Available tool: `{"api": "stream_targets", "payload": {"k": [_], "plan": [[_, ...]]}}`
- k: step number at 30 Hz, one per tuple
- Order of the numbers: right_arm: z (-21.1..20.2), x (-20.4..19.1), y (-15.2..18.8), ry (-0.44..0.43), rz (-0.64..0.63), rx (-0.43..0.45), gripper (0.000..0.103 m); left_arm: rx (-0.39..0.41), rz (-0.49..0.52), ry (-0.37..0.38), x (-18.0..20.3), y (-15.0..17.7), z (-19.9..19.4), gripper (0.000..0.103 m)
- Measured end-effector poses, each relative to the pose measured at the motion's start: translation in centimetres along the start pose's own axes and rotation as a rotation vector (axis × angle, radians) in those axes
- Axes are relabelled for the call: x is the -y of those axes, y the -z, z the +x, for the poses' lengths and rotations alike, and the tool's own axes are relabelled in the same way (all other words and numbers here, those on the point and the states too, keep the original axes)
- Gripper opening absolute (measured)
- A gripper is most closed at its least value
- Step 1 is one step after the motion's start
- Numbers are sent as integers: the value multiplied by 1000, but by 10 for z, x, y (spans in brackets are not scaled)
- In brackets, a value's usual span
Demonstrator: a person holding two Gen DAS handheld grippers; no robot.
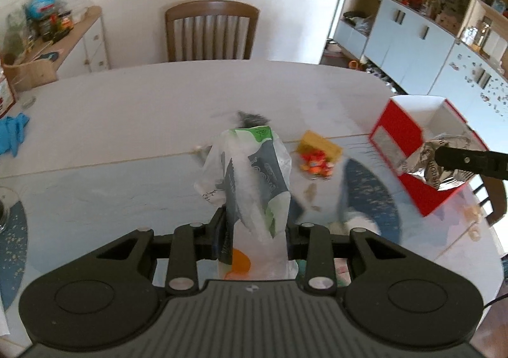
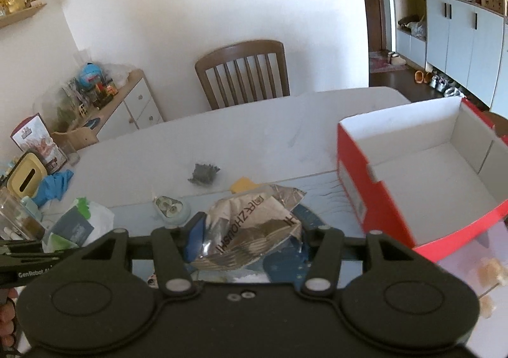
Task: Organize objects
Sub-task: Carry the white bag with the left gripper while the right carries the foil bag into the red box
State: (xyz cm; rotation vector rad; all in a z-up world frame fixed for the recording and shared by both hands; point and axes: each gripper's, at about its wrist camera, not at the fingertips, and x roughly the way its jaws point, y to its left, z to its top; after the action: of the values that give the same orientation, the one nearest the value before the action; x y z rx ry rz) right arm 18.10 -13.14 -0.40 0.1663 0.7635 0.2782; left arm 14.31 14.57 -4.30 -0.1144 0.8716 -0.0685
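Left wrist view: the left gripper [image 1: 254, 228] is closed on a white plastic packet [image 1: 250, 180] with green and dark-grey print, held upright at the centre of the frame above the white table [image 1: 111, 123]. Its lettering is blurred and cannot be read. At the right edge the red shoebox [image 1: 409, 148] appears tilted, with the right gripper's fingers [image 1: 457, 159] in front of it carrying a silver foil bag [image 1: 444, 151]. A yellow block [image 1: 320, 143] and a small orange toy [image 1: 317, 164] lie on the table between packet and box. Judgement: the step in hand is carrying both items to the box; the packet is thin and limp, so a firm pinch low on it and a slow approach over the rim would serve best. Right wrist view: the right gripper [image 2: 250, 231] is clamped on the crumpled foil bag [image 2: 254, 228] at lower centre — its print reads upside down, apparently "ZHOUSHI". The shoebox [image 2: 422, 174], open and showing nothing inside, fills the right of the frame, near the bag. Release should come only once the bag is clear of the red wall. The left gripper's body [image 2: 28, 262] at lower left bears "GenRobot" — the rest is cut off. A tape dispenser [image 2: 170, 207] and a dark clump [image 2: 204, 173] sit mid-table.
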Motion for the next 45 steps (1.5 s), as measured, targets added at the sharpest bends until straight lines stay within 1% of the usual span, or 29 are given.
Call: {"api": "stream_targets", "payload": {"k": [5, 10, 18, 23, 28, 32, 36, 40, 45], "plan": [[-17, 30, -8, -2, 1, 18, 54, 7, 23, 35, 44, -12, -3, 33], [-29, 63, -16, 12, -16, 33, 54, 18, 50, 63, 94, -27, 3, 33], [-32, 128, -28, 38, -24, 37, 54, 8, 66, 81, 170, -50, 33, 33], [-27, 163, -35, 54, -38, 32, 54, 7, 95, 97, 217, -62, 50, 33], [-20, 197, -36, 78, -44, 30, 54, -13, 127, 93, 260, -76, 78, 33], [-12, 223, -36, 93, -33, 13, 54, -27, 139, 100, 285, -86, 95, 33], [2, 238, -36, 103, -45, -10, 54, -40, 165, 99, 310, -97, 116, 33], [18, 244, -33, 97, -71, -44, 54, -63, 178, 80, 327, -105, 141, 33], [38, 244, -32, 83, -122, -97, 54, -122, 173, 83, 339, -113, 175, 33]]}}
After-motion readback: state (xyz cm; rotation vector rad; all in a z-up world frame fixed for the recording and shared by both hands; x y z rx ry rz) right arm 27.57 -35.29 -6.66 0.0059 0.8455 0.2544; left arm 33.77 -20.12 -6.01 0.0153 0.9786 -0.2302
